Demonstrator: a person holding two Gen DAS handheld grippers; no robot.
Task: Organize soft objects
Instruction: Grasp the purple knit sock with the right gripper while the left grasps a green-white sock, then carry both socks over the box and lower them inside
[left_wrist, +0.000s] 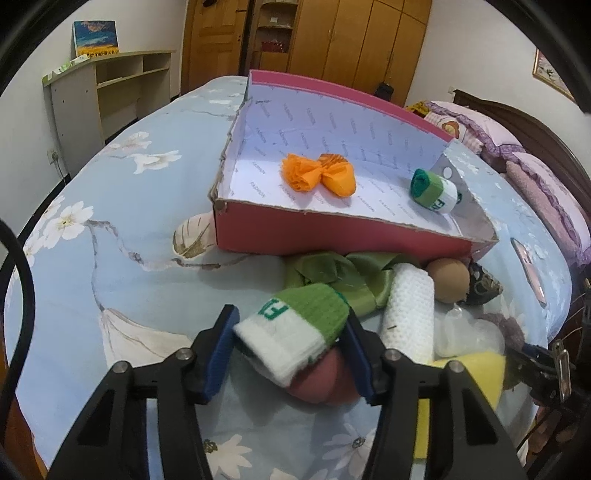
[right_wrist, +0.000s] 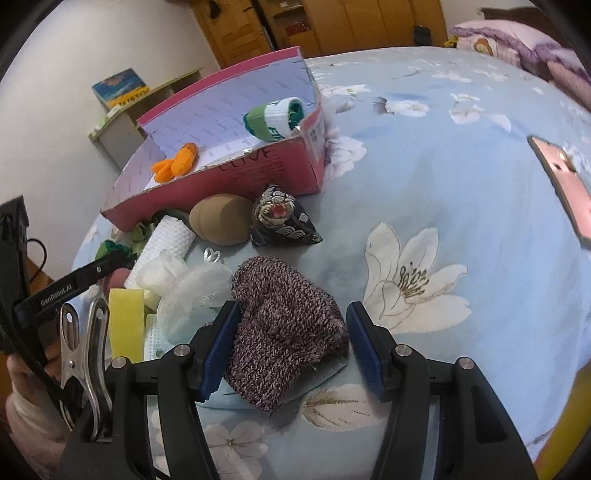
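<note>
- Left gripper (left_wrist: 291, 345): both pads press a green-and-white sock roll (left_wrist: 295, 328), gripping it above a pink thing that is mostly hidden.
- Right gripper (right_wrist: 293, 345): jaws open around a purple knit sock (right_wrist: 284, 332); the left pad touches it, the right stands clear.
- Box (left_wrist: 332, 236) beyond, behind the pile.

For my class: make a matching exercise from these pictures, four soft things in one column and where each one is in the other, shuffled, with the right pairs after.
Things
1. orange cloth
2. purple knit
3. green-white sock
4. brown ball

Places
A. between the right gripper fingers
B. on the bed, against the pink box
C. inside the box
D. between the left gripper fingers

Pairs: 1-C, 2-A, 3-D, 4-B
</note>
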